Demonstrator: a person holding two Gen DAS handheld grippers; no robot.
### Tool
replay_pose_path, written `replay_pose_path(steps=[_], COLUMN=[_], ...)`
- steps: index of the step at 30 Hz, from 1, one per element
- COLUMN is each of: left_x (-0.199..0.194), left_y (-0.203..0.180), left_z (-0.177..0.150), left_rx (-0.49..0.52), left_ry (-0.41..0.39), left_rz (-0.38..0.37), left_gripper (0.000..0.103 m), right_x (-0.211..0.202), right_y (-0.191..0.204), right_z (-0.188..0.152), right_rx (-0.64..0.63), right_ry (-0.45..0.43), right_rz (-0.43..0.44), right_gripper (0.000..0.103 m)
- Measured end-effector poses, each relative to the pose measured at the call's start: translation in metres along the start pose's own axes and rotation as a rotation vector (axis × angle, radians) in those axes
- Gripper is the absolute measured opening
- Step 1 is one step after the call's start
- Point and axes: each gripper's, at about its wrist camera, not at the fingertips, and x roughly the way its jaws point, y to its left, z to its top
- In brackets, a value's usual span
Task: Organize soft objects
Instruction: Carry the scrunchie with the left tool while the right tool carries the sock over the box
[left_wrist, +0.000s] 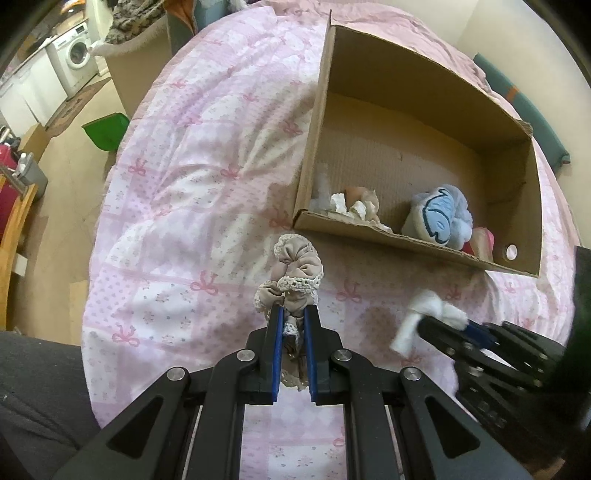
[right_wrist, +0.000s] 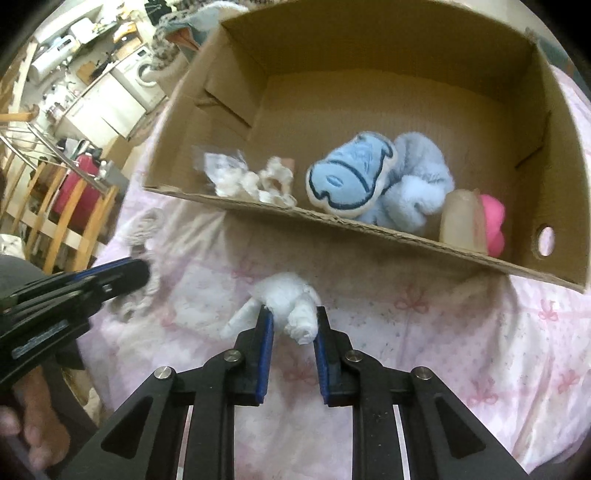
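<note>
On the pink bedspread (left_wrist: 192, 192), near the cardboard box (left_wrist: 325, 110), the left gripper (left_wrist: 293, 314) clamps a beige scrunchie (left_wrist: 295, 266); the right gripper (right_wrist: 291, 314) grasps a white scrunchie (right_wrist: 291, 299).

Bedroom corner opening onto a laundry and kitchen nook.
Pink bow-print quilt (left_wrist: 192, 155) over the bed; tan floor (left_wrist: 70, 173) alongside, green bin (left_wrist: 105, 131) standing there; white washing machine (left_wrist: 75, 55) among white cabinets far left; wooden chair frame (right_wrist: 70, 218) nearby; cream wall (left_wrist: 524, 33) behind.
</note>
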Motion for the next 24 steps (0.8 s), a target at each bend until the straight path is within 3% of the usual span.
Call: replay_pose_path(steps=[4,8,13,24], left_x=[-0.006,-0.021,-0.054,-0.082], left_y=[-0.003,-0.006,-0.012,-0.028], left_z=[-0.002,0.0,0.01,0.04], left_rx=[0.024,0.031,0.06,0.127], left_ry=[-0.025,-0.04,-0.121,-0.213], left_rz=[0.01,-0.026,-0.036,-0.033], left_gripper=[0.01,0.01,0.01,0.01], right_x=[-0.023,-0.038,-0.064,-0.124], right_y=[0.0,-0.002,0.011,-0.014], right_z=[-0.003,-0.007,-0.007,0.012], right_rx=[0.003,0.014,-0.008,0.033], right_ry=[-0.037,-0.043,-0.086,-0.216], right_rz=[0.023,0.048,0.06,0.062], right_gripper=[0.022,0.022,0.022,0.022])
